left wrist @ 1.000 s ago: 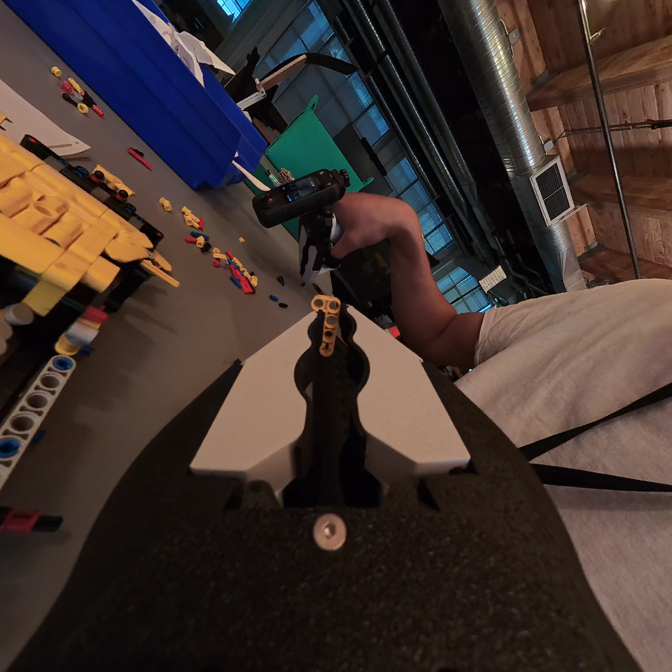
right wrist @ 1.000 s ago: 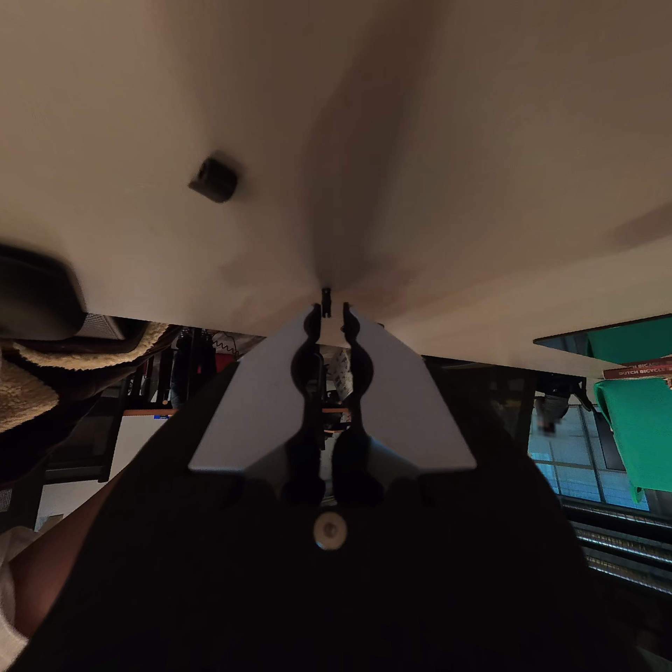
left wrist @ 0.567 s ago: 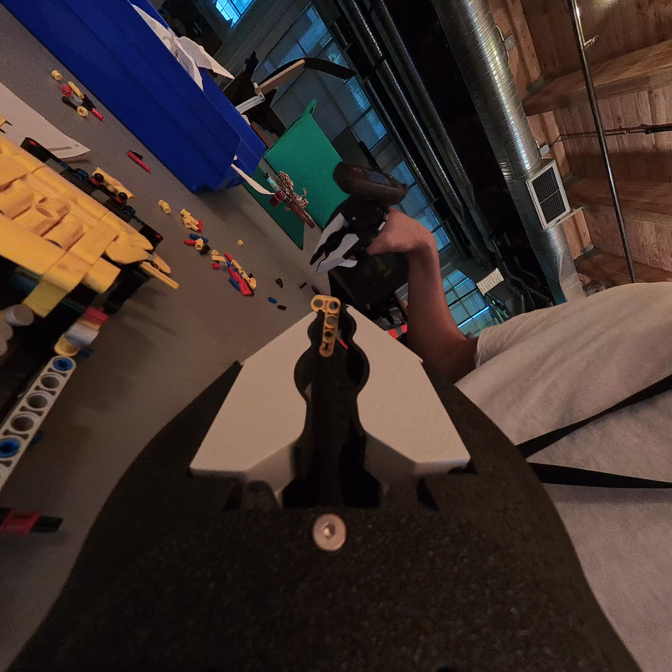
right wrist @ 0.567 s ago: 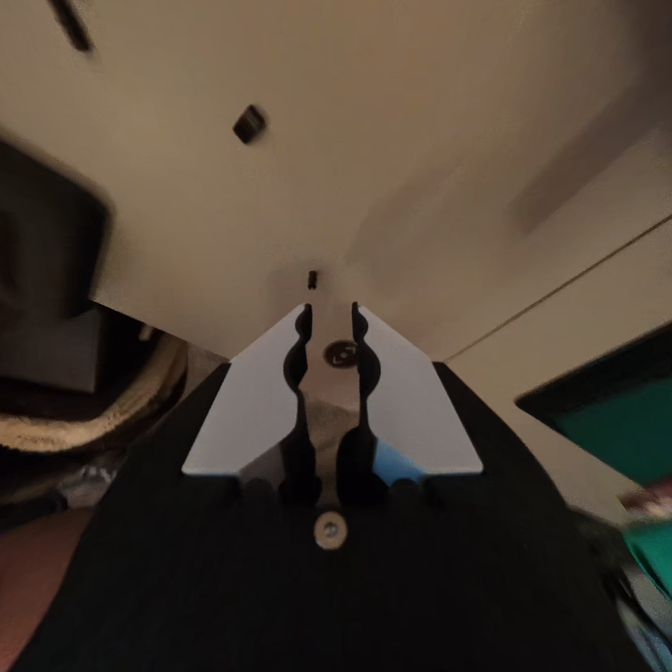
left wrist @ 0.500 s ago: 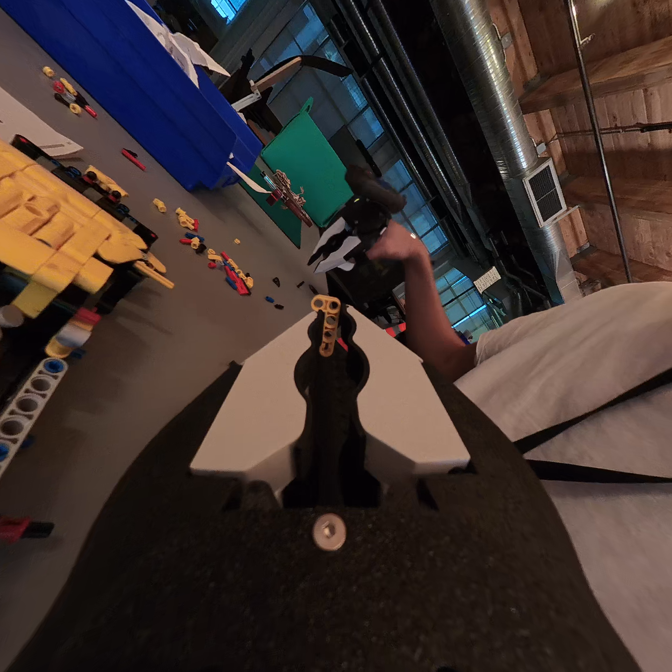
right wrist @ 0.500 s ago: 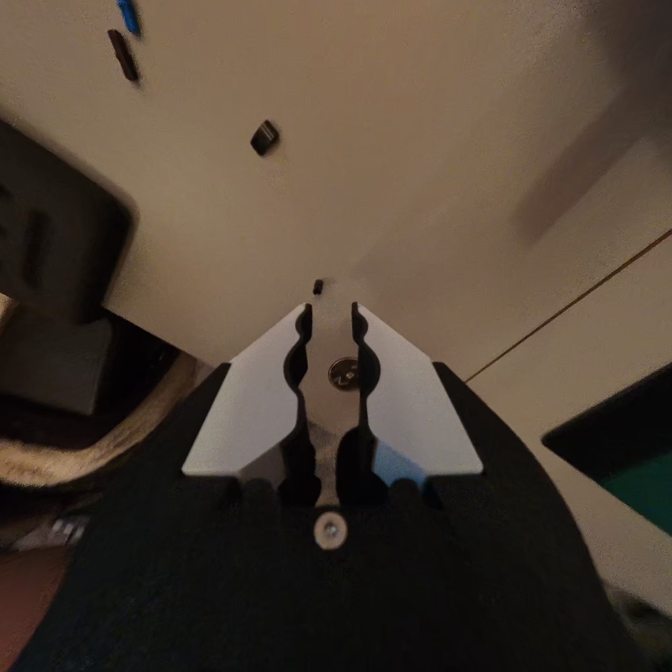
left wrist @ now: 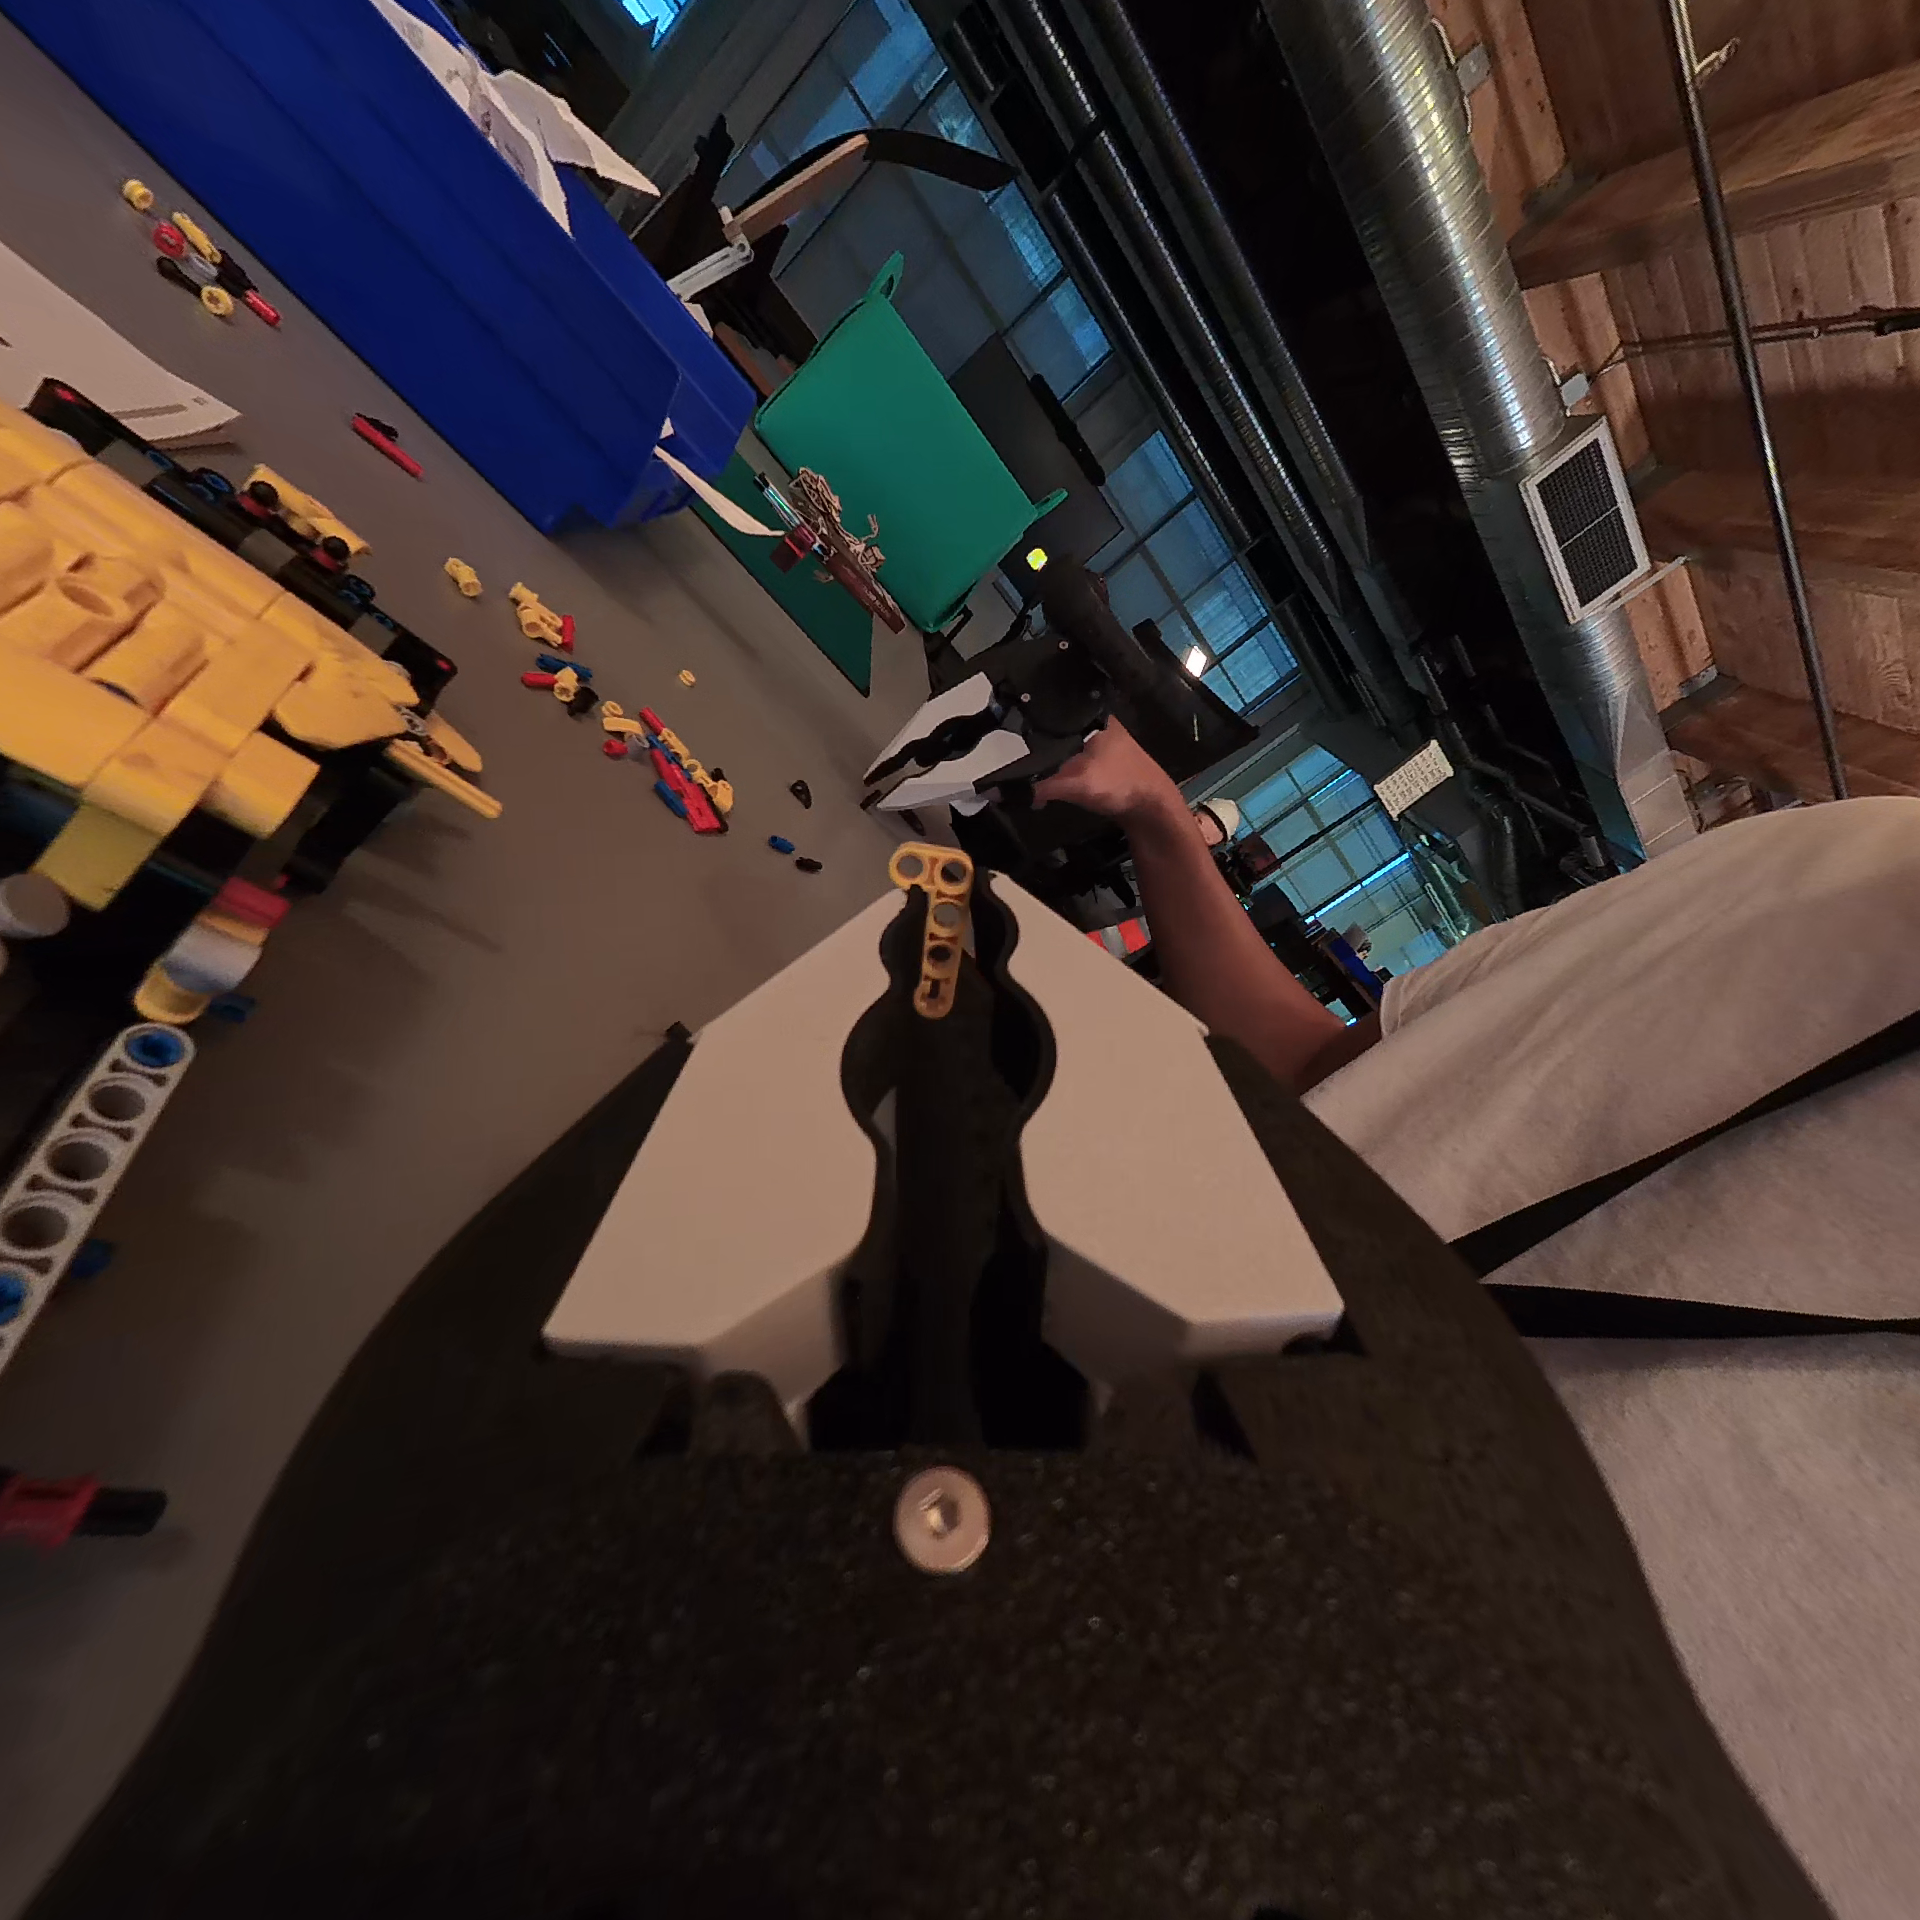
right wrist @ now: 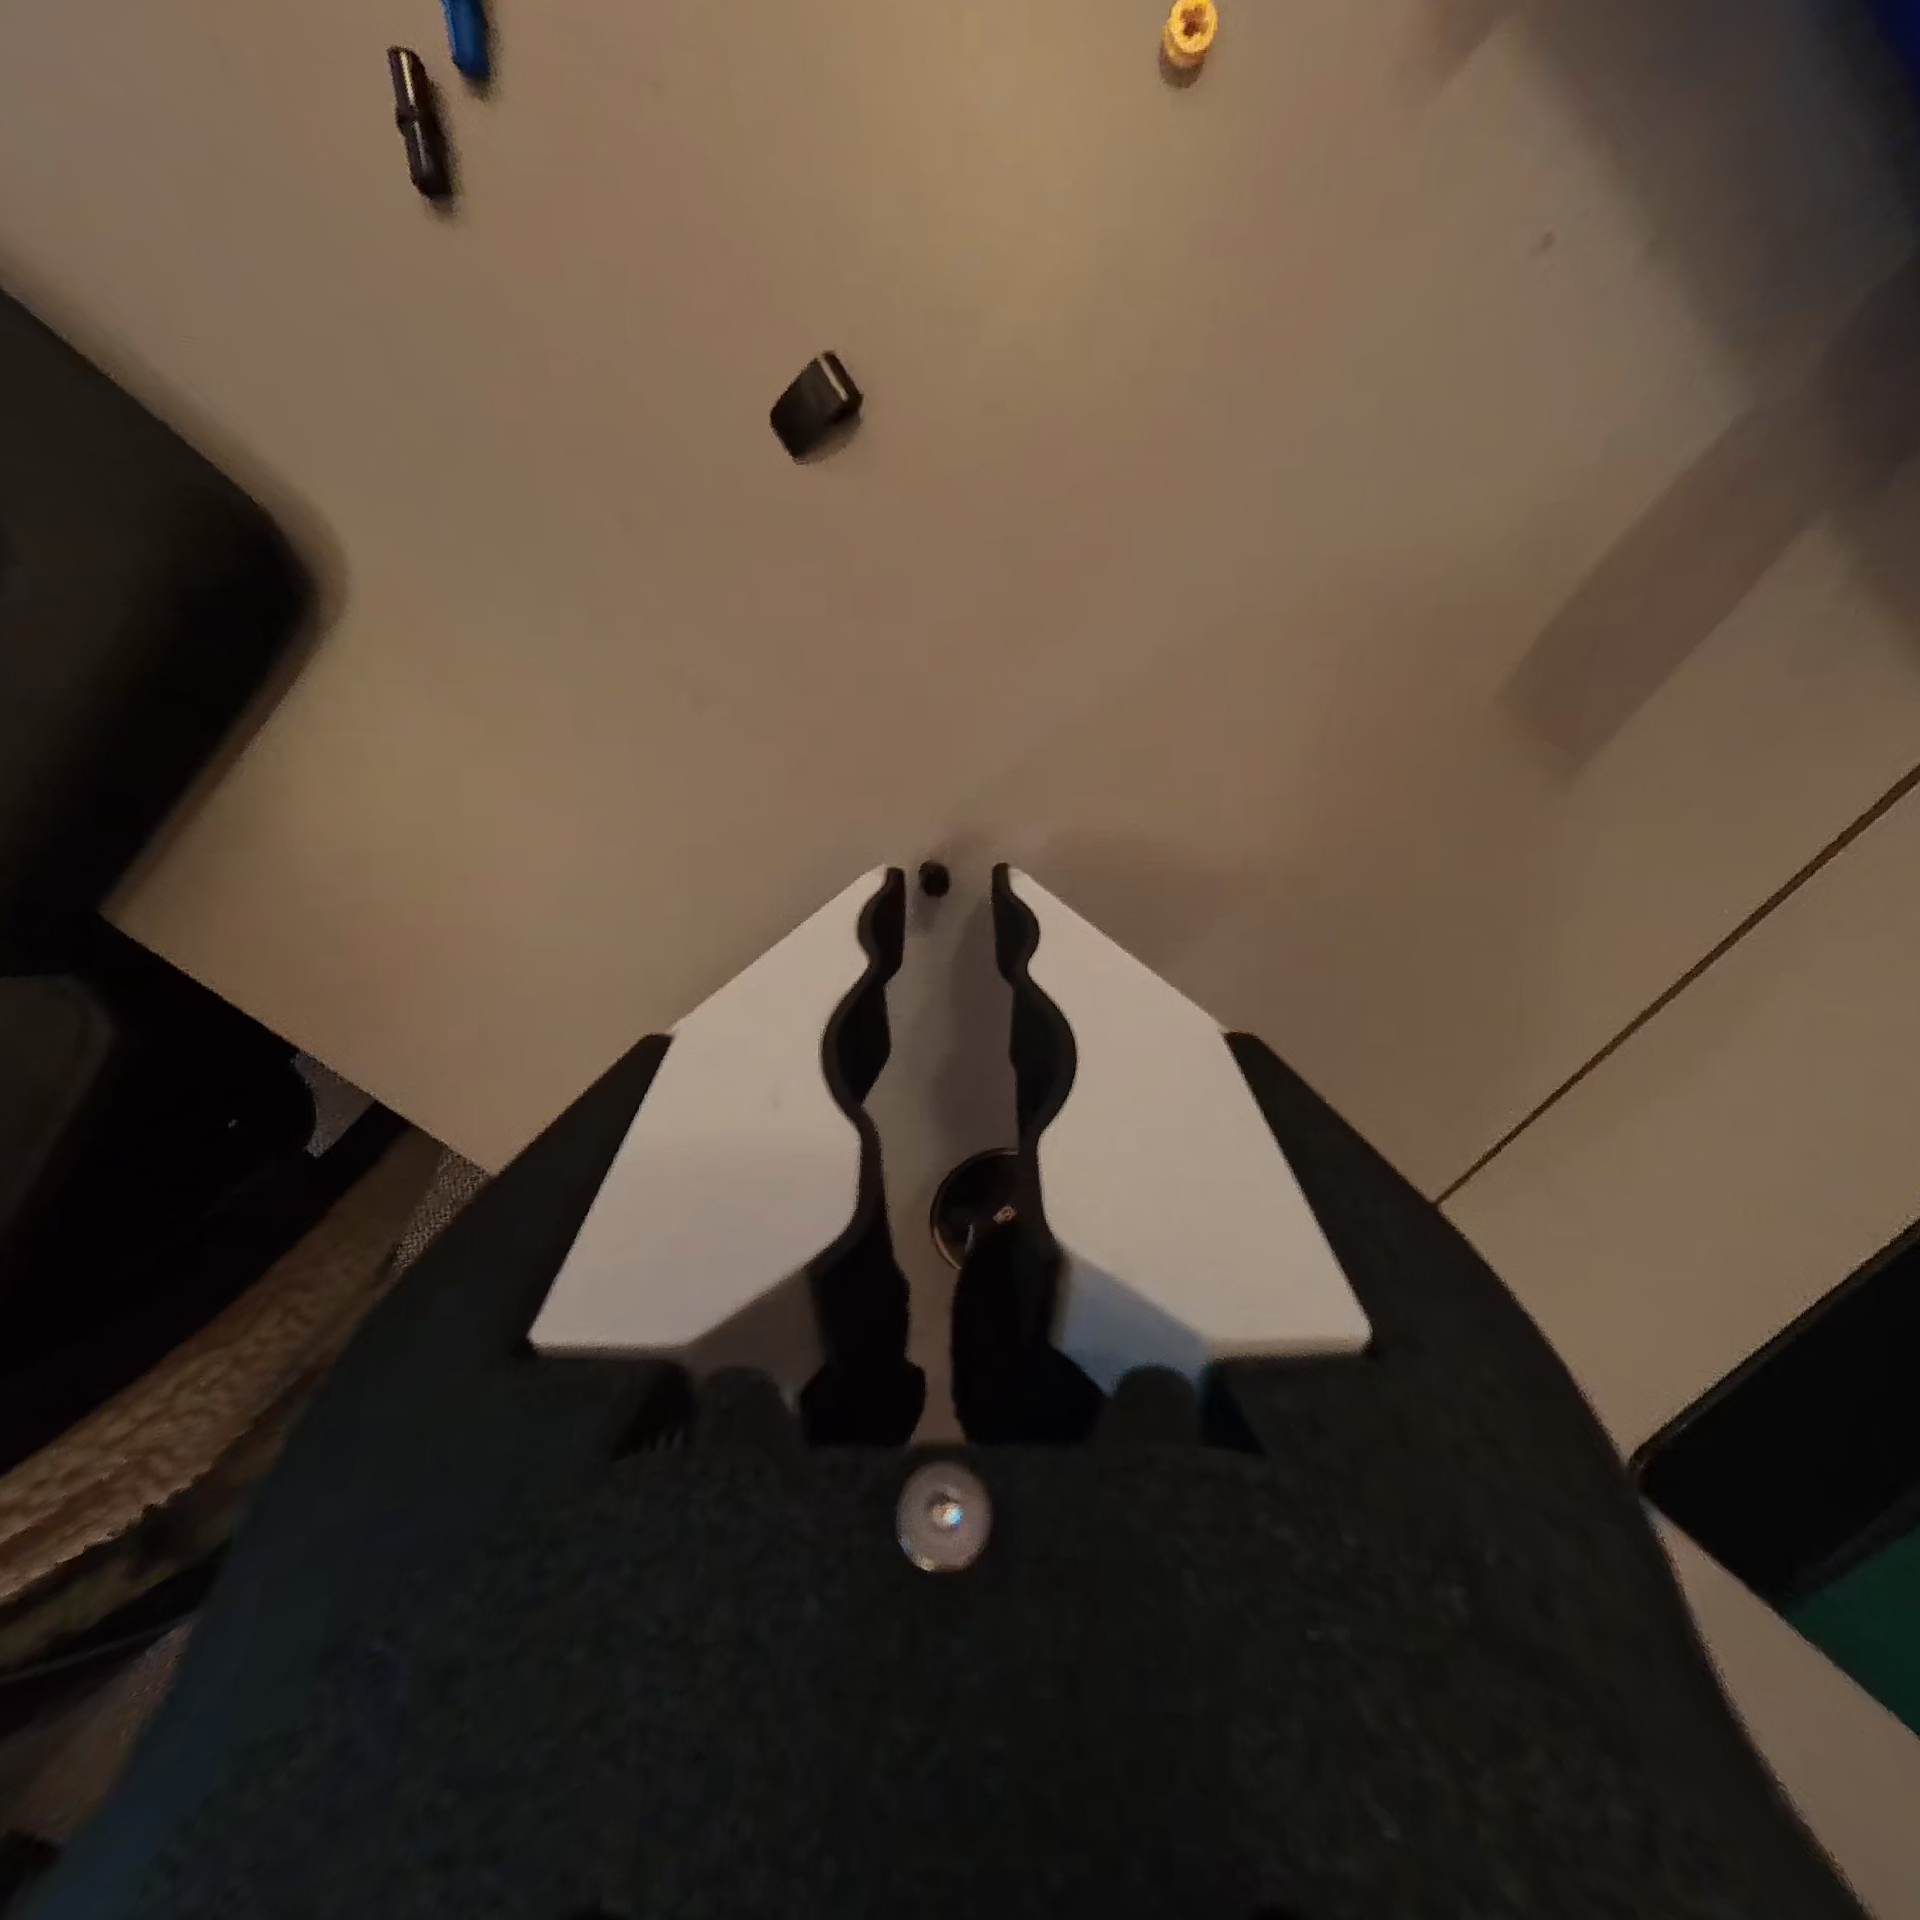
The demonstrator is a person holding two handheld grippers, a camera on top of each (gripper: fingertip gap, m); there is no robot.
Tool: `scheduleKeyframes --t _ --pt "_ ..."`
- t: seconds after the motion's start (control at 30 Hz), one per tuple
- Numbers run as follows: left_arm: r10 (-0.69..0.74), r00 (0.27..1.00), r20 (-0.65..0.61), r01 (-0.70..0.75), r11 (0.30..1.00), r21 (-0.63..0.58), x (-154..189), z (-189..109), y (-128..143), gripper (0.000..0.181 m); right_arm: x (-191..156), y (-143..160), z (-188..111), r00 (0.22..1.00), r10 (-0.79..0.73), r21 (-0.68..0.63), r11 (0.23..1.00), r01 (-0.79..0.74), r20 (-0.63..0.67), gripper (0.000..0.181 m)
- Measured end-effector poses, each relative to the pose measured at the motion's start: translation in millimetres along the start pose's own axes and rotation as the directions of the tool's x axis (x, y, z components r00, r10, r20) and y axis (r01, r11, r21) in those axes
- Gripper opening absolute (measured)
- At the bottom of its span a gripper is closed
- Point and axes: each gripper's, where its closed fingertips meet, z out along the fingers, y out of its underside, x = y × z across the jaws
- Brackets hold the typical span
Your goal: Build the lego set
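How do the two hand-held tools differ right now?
The left tool is shut on a yellow beam; the right tool is open and holds nothing, a tiny black piece lying between its tips. The left is raised off the table; the right points down at it. Both share white fingers with black pads.

A small yellow T-shaped lego beam [left wrist: 937,930] with round holes stands upright, pinched between the tips of the left gripper [left wrist: 940,935], its crossbar on top. To the left on the grey table [left wrist: 436,997], a large yellow and black lego model [left wrist: 177,675] sits partly built. Loose yellow, red and blue pieces [left wrist: 665,748] lie scattered beyond it, and a tiny black pin [right wrist: 933,881] lies on the table between the parted tips of the right gripper [right wrist: 943,883].
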Motion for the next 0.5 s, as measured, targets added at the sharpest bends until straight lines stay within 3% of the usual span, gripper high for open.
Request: scheduleKeyframes --t 0.2,0.33,0.5 --pt "0.001 1.0 0.0 -0.001 1.0 -0.006 0 0 1 0.008 1 6 6 0.999 0.019 -0.052 0.999 -0.017 0.029 0.004" --pt "0.004 1.0 0.002 -0.004 1.0 -0.009 0 1 1 0.008 2 -12 -5 0.999 -0.031 0.031 0.999 0.032 -0.015 0.003" --pt "0.004 1.0 -0.004 -0.004 1.0 -0.006 1 1 1 0.008 -16 -50 -22 0.997 -0.069 0.175 0.982 0.064 0.02 0.003"
